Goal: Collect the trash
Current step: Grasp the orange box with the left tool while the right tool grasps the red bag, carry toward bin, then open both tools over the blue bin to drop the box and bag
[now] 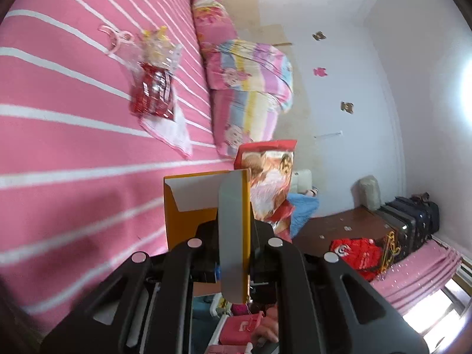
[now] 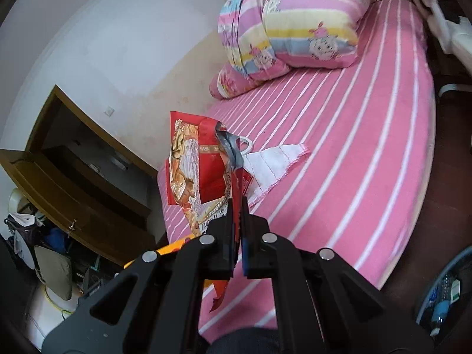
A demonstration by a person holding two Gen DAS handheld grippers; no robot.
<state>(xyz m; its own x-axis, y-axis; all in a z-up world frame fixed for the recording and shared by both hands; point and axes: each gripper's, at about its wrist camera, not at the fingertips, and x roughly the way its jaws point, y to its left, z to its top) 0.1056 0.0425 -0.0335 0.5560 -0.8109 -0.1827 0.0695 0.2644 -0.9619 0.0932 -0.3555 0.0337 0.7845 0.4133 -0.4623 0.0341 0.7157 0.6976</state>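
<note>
A: Left gripper (image 1: 234,236) fingers clamped on orange carton (image 1: 203,206), stiff, light, pinched by its flap.

B: Right gripper (image 2: 237,221) fingers clamped on crinkly snack bag (image 2: 203,171), edge-held. More wrappers (image 1: 152,88) at 11 o'clock on bed (image 1: 73,147): limp, slippery, grab a corner.

L wrist cam: sits behind the left gripper (image 1: 234,236), tilted sideways, looking across the bed (image 1: 73,147) toward the far wall. R wrist cam: behind the right gripper (image 2: 237,221), angled down over the bed. Both share bed, folded quilt (image 2: 292,23), red snack bag (image 2: 200,171).
</note>
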